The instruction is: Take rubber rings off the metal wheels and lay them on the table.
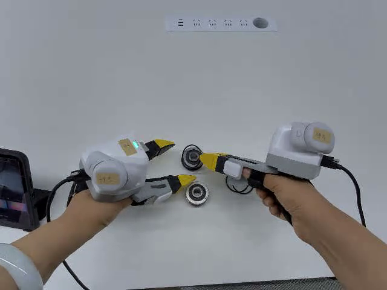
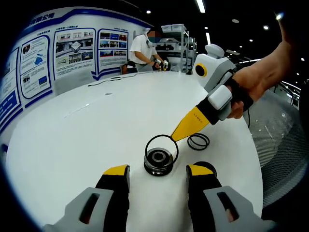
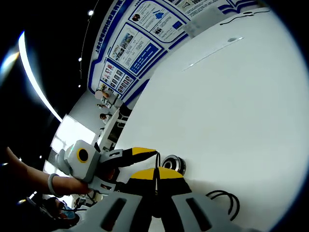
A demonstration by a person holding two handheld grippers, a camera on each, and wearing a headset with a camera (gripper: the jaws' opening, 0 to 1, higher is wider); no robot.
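Note:
A metal wheel [image 1: 192,157] lies on the white table [image 1: 121,90], with a black rubber ring [image 2: 161,147] lifted partly off its top. My right gripper [image 1: 208,161] is shut on that ring, whose thin strand runs up between the yellow tips [image 3: 155,173]. My left gripper [image 1: 173,162] is open, its jaws standing either side of the wheel [image 2: 158,163] without touching it. A second wheel [image 1: 197,194] sits nearer me, beside the left gripper's lower jaw. Loose rubber rings [image 1: 240,184] lie under the right gripper [image 2: 186,128], a little beyond the wheel.
A dark tablet [image 1: 12,187] stands at the table's left edge with cables trailing from it. A white power strip [image 1: 221,23] lies at the far side. People [image 2: 142,48] stand well beyond the table.

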